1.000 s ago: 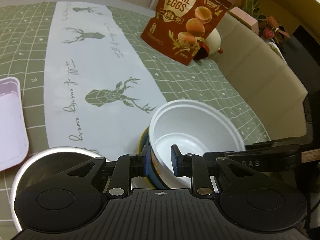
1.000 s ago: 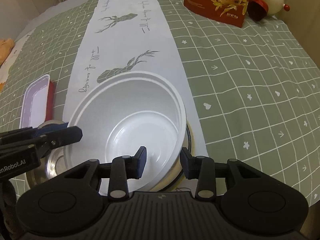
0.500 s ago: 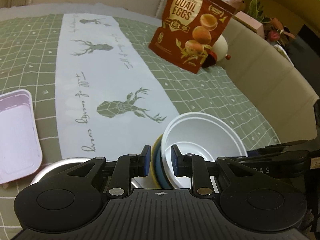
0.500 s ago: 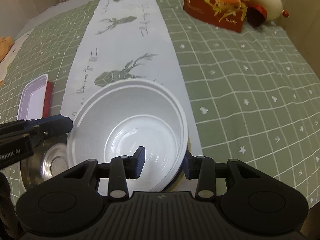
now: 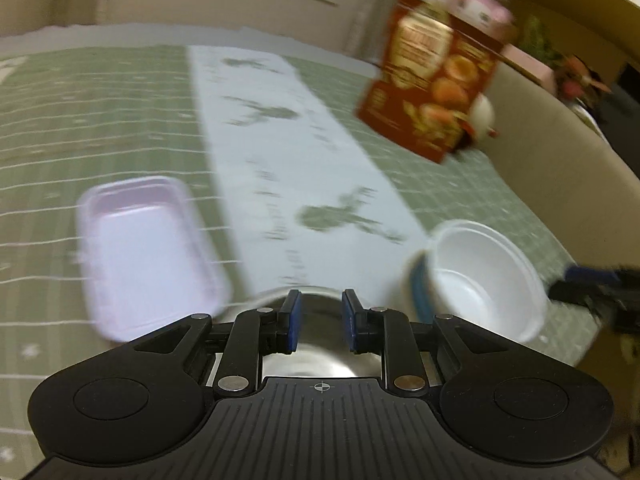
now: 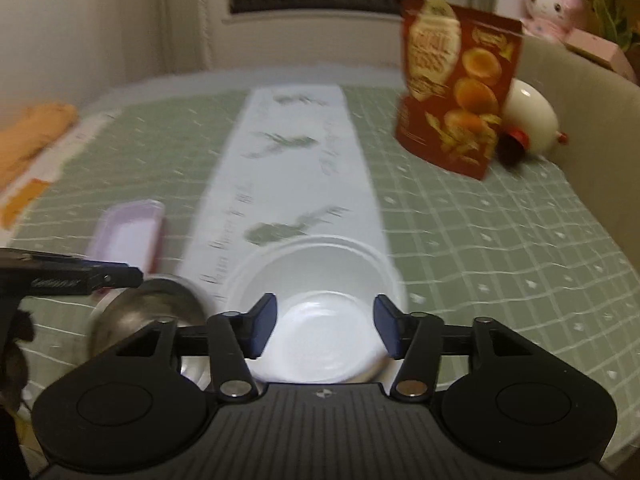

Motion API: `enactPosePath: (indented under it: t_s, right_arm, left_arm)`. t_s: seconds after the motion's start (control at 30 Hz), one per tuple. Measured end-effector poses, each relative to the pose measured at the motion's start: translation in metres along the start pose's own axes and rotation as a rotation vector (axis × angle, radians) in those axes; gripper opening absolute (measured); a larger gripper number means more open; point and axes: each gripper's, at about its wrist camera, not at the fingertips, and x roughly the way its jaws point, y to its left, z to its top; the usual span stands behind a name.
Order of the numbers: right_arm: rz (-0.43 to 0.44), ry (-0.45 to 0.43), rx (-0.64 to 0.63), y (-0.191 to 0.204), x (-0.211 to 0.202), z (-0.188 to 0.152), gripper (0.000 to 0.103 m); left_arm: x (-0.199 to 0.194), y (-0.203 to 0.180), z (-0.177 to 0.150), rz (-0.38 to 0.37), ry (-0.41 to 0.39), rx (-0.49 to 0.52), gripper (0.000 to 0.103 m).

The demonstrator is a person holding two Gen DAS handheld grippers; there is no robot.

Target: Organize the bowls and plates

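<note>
A white bowl (image 5: 484, 276) sits nested in a blue bowl (image 5: 420, 292) on the table runner; it also shows in the right wrist view (image 6: 320, 304). A steel bowl (image 5: 316, 344) lies just beyond my left gripper (image 5: 318, 322), whose jaws stand a little apart and hold nothing. In the right wrist view the steel bowl (image 6: 140, 316) is left of the white bowl. My right gripper (image 6: 322, 330) is open, its jaws apart in front of the white bowl and not touching it. Both views are blurred.
A pink rectangular tray (image 5: 148, 252) lies left of the runner, also in the right wrist view (image 6: 128, 236). A red quail-egg bag (image 6: 456, 100) and a white egg-shaped toy (image 6: 528, 124) stand at the far right. A beige padded edge (image 5: 560, 152) borders the right side.
My left gripper let go of the stacked bowls' rim and swung left over the steel bowl. My right gripper opened, released the white bowl and pulled back.
</note>
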Motion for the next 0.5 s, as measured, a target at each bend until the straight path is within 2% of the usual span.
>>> enactPosePath:
  t_s: [0.07,0.13,0.23,0.37,0.5]
  right_arm:
    - [0.051,0.007,0.011,0.012,0.002,-0.01,0.06]
    - [0.114,0.057,0.033,0.025,0.01,-0.02,0.06]
    - [0.168,0.12,0.06,0.041,0.024,-0.037,0.06]
    - [0.194,0.199,0.109,0.058,0.049,-0.055,0.06]
    - [0.168,0.249,0.205,0.06,0.074,-0.07,0.06]
  left_arm:
    - [-0.006,0.019,0.0,0.044,-0.013,-0.035,0.024]
    - [-0.005,0.032,0.0,0.073,-0.005,-0.058,0.024]
    - [0.004,0.042,-0.001,0.058,0.035,-0.078,0.024]
    - [0.02,0.046,-0.005,0.061,0.088,-0.065,0.024]
    - [0.034,0.046,-0.012,0.115,0.13,-0.034,0.024]
